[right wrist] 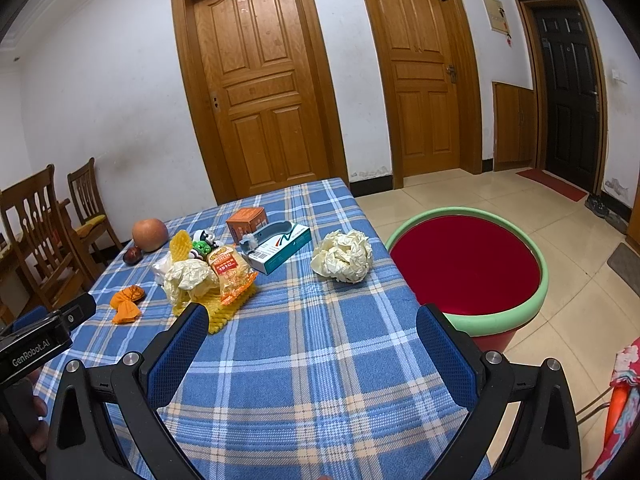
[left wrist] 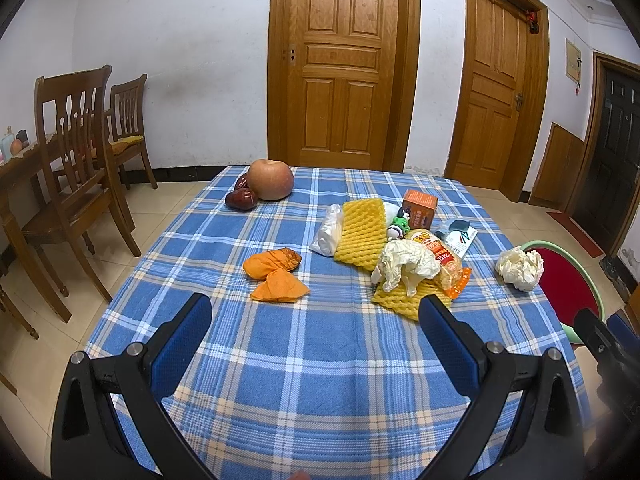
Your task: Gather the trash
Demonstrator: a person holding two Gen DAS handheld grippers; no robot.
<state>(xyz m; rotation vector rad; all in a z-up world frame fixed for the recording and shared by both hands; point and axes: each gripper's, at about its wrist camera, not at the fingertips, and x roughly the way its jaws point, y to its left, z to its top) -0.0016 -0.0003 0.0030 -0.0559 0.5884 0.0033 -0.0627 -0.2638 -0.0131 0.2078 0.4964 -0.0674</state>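
Observation:
A blue plaid table (left wrist: 320, 360) holds trash. Orange peel pieces (left wrist: 276, 274) lie left of centre. A pile holds yellow foam netting (left wrist: 360, 232), a crumpled tissue (left wrist: 404, 264), a snack wrapper (left wrist: 448, 264), a white bag (left wrist: 328, 232), an orange carton (left wrist: 418, 206) and a teal box (left wrist: 460, 236). Another crumpled tissue ball (left wrist: 520, 268) (right wrist: 342, 256) sits at the table's right edge. My left gripper (left wrist: 316, 336) is open and empty above the near table. My right gripper (right wrist: 312, 344) is open and empty, short of the tissue ball. A red bin with a green rim (right wrist: 468, 268) stands beside the table.
An apple (left wrist: 270, 180) and red dates (left wrist: 242, 196) sit at the table's far left. Wooden chairs (left wrist: 76, 184) and another table stand to the left. Wooden doors (left wrist: 340, 64) lie behind. A colourful cloth (right wrist: 624, 400) shows at the right wrist view's right edge.

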